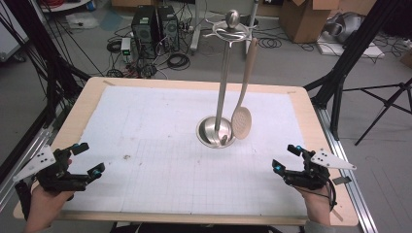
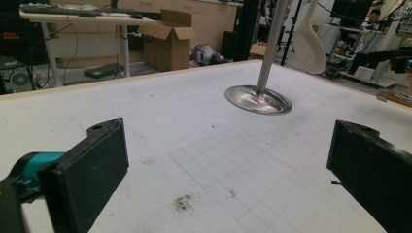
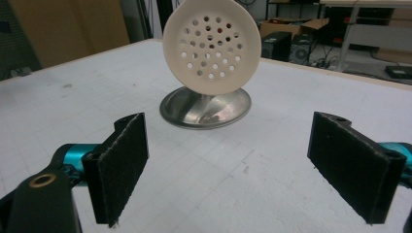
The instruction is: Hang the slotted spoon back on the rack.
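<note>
Two hands come in from the bottom of the high view, each holding a hand-held gripper low over the near edge of the table (image 1: 87,97). Left hand-held gripper (image 1: 88,158) sits at the near left corner with its jaws apart and nothing between them; right hand-held gripper (image 1: 287,158) sits at the near right corner, jaws likewise apart and empty. Between them lies a white gridded mat (image 1: 160,145) with a small dark smudge (image 1: 127,157) on it. Farther back, right of centre, a metal stand (image 1: 223,87) rises upright from a round dish-shaped base (image 1: 215,132), and a pale slotted spoon (image 1: 242,121) hangs from the hook ring at its top, its perforated head just beside the base. Computer towers, cables and cardboard boxes lie on the floor beyond.

Seen from the left gripper view, two black jaws stand wide apart over the mat, with the smudge (image 2: 183,202) between them and the stand's base (image 2: 258,99) ahead.

Seen from the right gripper view, the jaws are also spread wide, and the spoon's round holed head (image 3: 212,46) hangs in front of the base (image 3: 205,108), well beyond them.
</note>
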A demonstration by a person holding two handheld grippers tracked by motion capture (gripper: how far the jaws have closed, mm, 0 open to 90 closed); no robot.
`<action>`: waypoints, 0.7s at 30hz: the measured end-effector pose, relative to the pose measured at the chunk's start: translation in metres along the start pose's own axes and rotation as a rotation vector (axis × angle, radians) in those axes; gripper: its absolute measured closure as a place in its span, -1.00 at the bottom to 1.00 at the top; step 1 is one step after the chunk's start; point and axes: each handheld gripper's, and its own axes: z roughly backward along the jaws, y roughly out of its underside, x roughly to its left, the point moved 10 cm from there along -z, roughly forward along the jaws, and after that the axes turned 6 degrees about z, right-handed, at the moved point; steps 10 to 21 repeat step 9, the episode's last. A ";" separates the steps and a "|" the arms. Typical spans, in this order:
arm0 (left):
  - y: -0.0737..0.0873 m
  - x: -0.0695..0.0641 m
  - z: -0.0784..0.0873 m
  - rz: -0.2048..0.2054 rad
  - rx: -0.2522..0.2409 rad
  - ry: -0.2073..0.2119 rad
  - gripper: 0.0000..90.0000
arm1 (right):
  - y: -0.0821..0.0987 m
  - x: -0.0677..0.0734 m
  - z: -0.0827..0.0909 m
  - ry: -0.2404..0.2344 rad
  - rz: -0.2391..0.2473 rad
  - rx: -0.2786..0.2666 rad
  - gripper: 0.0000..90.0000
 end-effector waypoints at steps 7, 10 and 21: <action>0.004 0.003 -0.002 -0.008 0.018 -0.016 -0.96 | 0.007 -0.014 0.015 0.039 -0.037 -0.023 -0.69; 0.007 0.005 -0.004 -0.003 0.027 -0.021 -0.96 | 0.008 -0.015 0.017 0.042 -0.046 -0.029 -0.69; 0.007 0.005 -0.004 -0.003 0.027 -0.021 -0.96 | 0.008 -0.015 0.017 0.042 -0.046 -0.029 -0.69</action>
